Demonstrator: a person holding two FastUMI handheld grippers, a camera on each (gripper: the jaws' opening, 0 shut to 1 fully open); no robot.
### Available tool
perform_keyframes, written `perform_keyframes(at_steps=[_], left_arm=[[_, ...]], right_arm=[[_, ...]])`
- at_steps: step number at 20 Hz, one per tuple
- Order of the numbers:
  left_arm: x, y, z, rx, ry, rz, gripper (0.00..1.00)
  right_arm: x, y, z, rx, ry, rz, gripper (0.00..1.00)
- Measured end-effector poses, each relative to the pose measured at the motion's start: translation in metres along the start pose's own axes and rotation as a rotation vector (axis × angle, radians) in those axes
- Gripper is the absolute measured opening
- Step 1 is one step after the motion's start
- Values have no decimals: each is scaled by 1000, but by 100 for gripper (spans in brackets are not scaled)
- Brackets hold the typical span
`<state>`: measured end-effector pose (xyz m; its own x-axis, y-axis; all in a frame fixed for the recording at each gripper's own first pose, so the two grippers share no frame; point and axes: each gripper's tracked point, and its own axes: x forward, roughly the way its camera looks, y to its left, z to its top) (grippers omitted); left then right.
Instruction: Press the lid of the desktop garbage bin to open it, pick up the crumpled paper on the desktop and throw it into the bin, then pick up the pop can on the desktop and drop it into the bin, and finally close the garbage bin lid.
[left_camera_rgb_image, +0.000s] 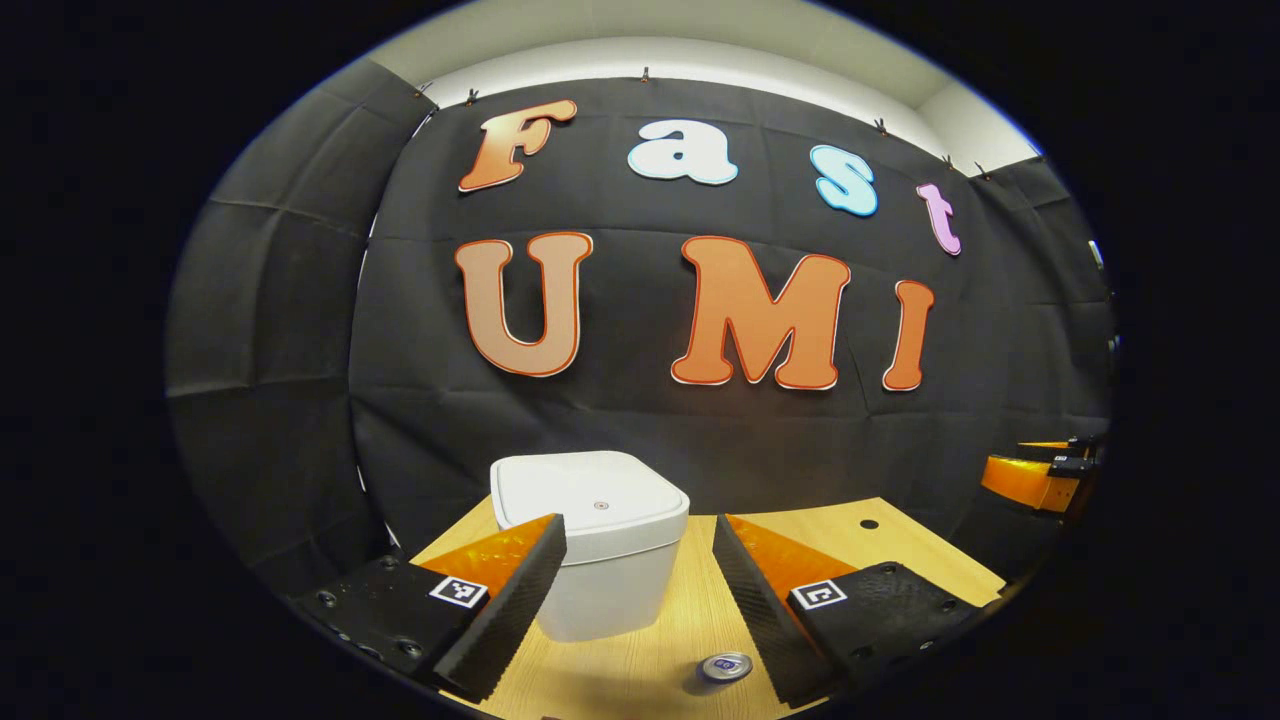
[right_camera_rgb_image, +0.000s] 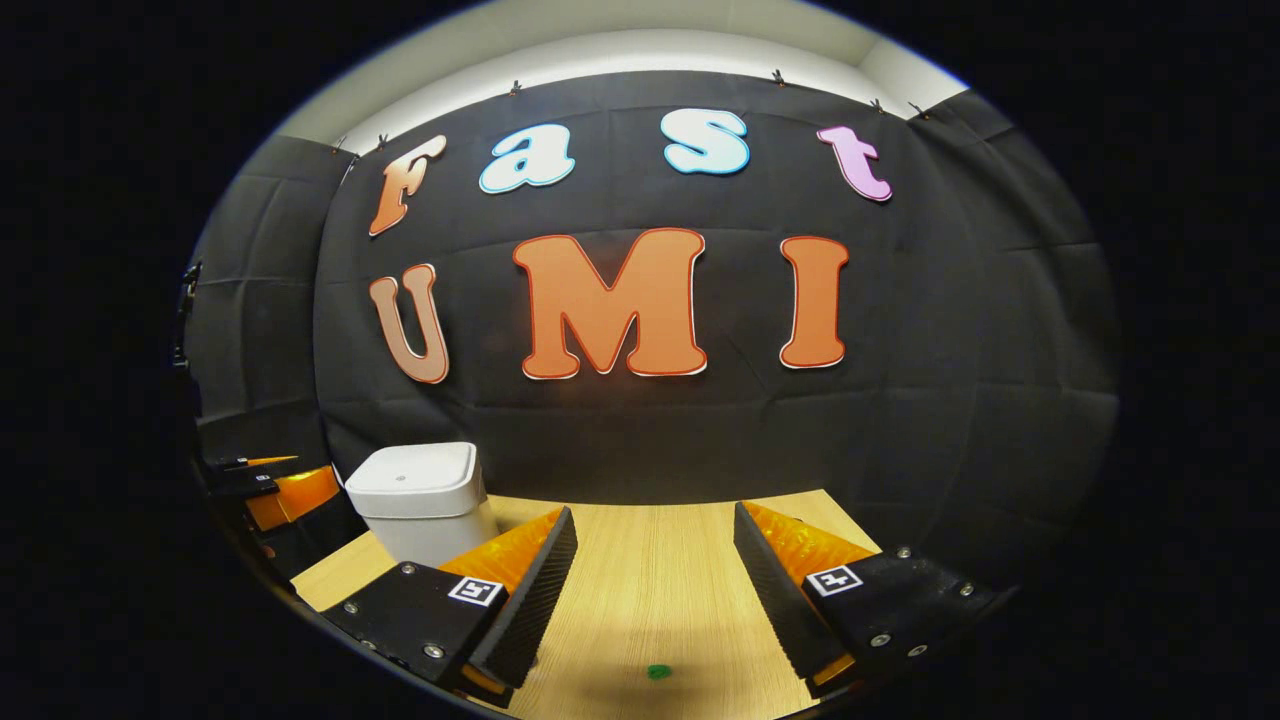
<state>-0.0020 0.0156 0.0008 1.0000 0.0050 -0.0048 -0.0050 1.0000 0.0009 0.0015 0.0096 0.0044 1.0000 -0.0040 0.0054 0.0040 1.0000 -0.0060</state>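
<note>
Left gripper view: the left gripper (left_camera_rgb_image: 640, 575) is held above the desktop (left_camera_rgb_image: 900, 550) with its jaws wide apart and nothing between them. The garbage bin (left_camera_rgb_image: 605, 580) is seen just ahead, between the fingers and nearer the left one, its lid (left_camera_rgb_image: 590, 500) down and flat. The pop can (left_camera_rgb_image: 725, 667) lies on the wood near the right finger, at the bottom of the view. The right gripper (left_camera_rgb_image: 1040, 478) is seen far off at the right edge.

Right gripper view: the right gripper (right_camera_rgb_image: 650, 580) is also held with jaws apart and empty, over bare wood. The bin (right_camera_rgb_image: 420, 500) stands to the left, lid closed. A small green object (right_camera_rgb_image: 657, 671) is noted on the desktop; its nature cannot be told. The crumpled paper could not be identified.

Step judged in hand: the first, lid not yet pressed. The next move calls for a fingertip to be brought down onto the lid top.
</note>
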Motion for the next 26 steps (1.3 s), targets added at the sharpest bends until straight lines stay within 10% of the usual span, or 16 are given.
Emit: perform_keyframes(at_steps=[26], left_arm=[[-10, 7, -6, -17, 16, 22, 93]], right_arm=[[-8, -1, -4, 6, 11, 8, 94]])
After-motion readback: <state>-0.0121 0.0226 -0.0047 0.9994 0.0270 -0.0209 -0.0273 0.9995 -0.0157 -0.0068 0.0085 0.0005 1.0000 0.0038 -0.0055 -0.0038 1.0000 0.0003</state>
